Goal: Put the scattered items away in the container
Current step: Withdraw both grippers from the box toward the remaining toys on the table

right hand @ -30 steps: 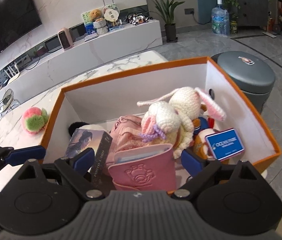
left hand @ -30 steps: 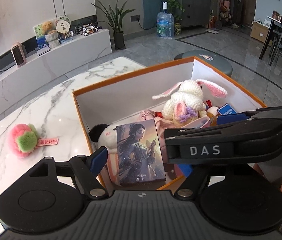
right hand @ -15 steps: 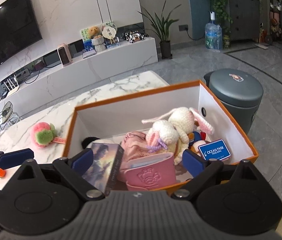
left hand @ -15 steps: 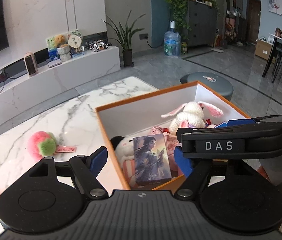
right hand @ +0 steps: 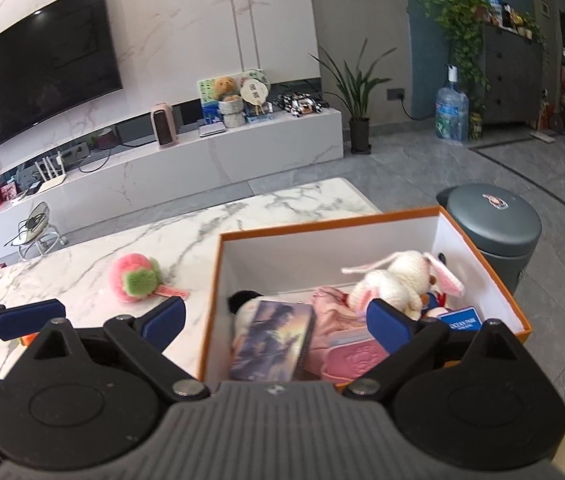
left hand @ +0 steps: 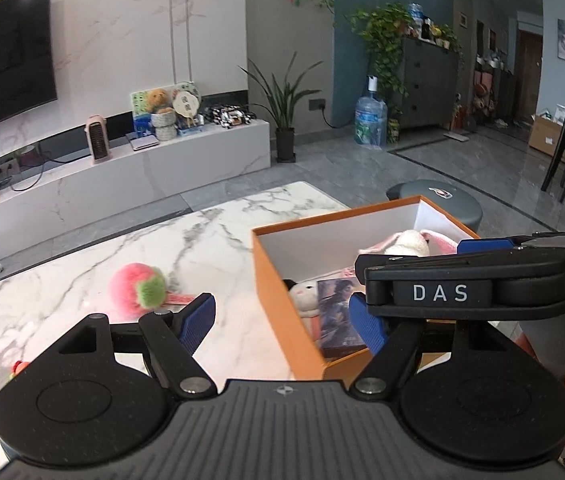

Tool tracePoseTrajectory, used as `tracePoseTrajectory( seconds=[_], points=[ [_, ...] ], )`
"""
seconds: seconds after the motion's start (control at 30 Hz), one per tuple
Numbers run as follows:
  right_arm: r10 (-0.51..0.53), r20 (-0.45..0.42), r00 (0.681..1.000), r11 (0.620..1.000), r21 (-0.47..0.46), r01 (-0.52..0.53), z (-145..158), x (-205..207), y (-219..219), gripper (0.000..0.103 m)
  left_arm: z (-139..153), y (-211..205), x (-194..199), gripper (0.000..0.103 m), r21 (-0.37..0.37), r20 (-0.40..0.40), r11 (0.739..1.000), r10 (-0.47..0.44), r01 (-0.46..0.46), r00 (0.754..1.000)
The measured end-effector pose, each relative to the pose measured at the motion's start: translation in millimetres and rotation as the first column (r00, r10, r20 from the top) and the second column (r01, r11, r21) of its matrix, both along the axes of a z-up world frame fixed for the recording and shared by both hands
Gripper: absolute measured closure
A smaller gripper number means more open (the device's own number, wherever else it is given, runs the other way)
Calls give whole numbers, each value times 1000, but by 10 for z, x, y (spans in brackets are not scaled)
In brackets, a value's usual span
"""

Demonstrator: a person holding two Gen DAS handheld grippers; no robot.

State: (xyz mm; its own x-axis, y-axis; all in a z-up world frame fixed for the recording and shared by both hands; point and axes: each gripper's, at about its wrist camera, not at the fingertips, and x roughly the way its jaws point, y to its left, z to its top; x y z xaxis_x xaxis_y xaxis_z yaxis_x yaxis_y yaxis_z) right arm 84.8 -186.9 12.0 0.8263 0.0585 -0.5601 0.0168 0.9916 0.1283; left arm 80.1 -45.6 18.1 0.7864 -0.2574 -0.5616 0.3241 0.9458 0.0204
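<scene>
We note the marble worktop [right hand: 82,280] first, with the orange container [right hand: 212,300] standing at its right-hand end, close to the near edge, already holding a card box [right hand: 272,340], a pink pouch [right hand: 356,356], a crocheted rabbit [right hand: 394,280], a blue card [right hand: 460,322] and a black-and-white plush [right hand: 242,304]. Left of the container and apart from it, roughly mid-worktop, lies the pink-and-green pompom [right hand: 134,278] with a flat pink tag [right hand: 170,291] trailing from its right side; this is the largest item we see outside the box. We judge it very light, soft and compressible, not fragile and not slippery, since the fuzzy pile should grip the blue pads well. We would take it across the round body, jaws straddling the widest part, rather than by the tag, which looks thin and lies flat on the stone. A small orange-red object [left hand: 18,366] sits near the left edge, partly hidden behind the tool; we cannot tell what it is, only that it is little and may need a careful low pinch. The left gripper [left hand: 282,320] has its jaws spread wide with nothing between them, hovering above the near edge by the container's left wall. The right gripper [right hand: 276,316] is likewise spread and empty, over the container's near-left corner.
</scene>
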Motion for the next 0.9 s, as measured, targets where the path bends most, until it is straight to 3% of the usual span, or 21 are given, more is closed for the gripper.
tracePoseTrajectory(
  seconds=[0.5,0.9],
  points=[
    [118,18,993,990,-74,-116,79,-25,881,5,-25,867,-127,16,-90,-2,986,139,-139,990],
    [236,36,971,962,-153,-228,1,101,1632,5,-192,1641,-31,16,-142,-36,945,292,-294,956]
  ],
)
